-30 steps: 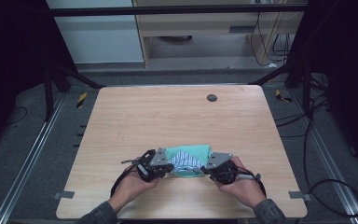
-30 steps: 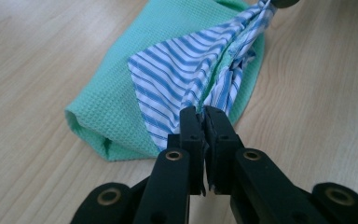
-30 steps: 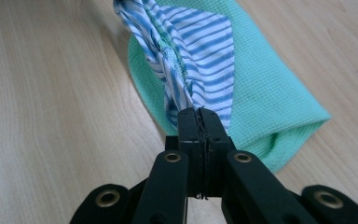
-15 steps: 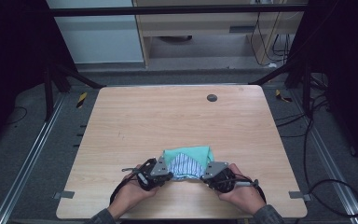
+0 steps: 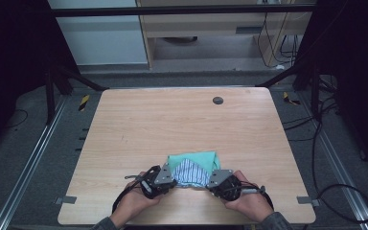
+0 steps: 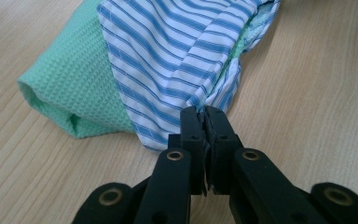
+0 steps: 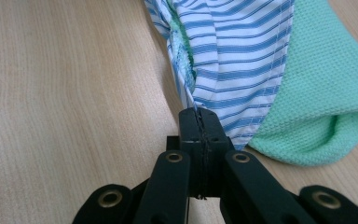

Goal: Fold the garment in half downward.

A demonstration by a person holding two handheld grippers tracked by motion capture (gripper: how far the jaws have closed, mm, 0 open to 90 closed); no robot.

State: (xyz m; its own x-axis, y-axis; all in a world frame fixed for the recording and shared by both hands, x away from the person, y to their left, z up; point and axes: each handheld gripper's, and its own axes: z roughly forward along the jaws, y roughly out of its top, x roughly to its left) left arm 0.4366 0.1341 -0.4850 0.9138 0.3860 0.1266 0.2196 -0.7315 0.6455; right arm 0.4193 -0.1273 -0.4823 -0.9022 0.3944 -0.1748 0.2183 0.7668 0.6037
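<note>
At the near edge of the light wood-grain table (image 5: 172, 124), in the high view, you hold both tools close together at about 6 o'clock of the tabletop. Your left hand (image 5: 135, 201) carries the left gripper (image 5: 165, 178), and your right hand (image 5: 247, 199) carries the right gripper (image 5: 212, 181). Between them lies the folded mint-green waffle-weave cloth with a blue-and-white striped fabric face (image 5: 192, 168), its green edge toward 12 o'clock and the striped triangle toward you. Each gripper meets a near corner of the cloth, left at 9 o'clock of it, right at 3 o'clock. A small dark round disc (image 5: 217, 100) sits in the tabletop far off toward 12 o'clock, well apart from everything else.

In the left gripper view, your left gripper (image 6: 204, 116) has its two black jaws pressed together with a pinch of striped fabric caught between the tips. The cloth (image 6: 168, 60) spreads away toward 12 o'clock, the green waffle layer folding open at 9 o'clock and resting on the table (image 6: 317, 93).

In the right gripper view, your right gripper (image 7: 199, 116) is likewise closed tight on a gathered striped corner. The cloth (image 7: 261, 60) rises toward 1 o'clock, with the green waffle fold bulging at 3 o'clock, and bare table (image 7: 65, 93) fills the side toward 9 o'clock.
</note>
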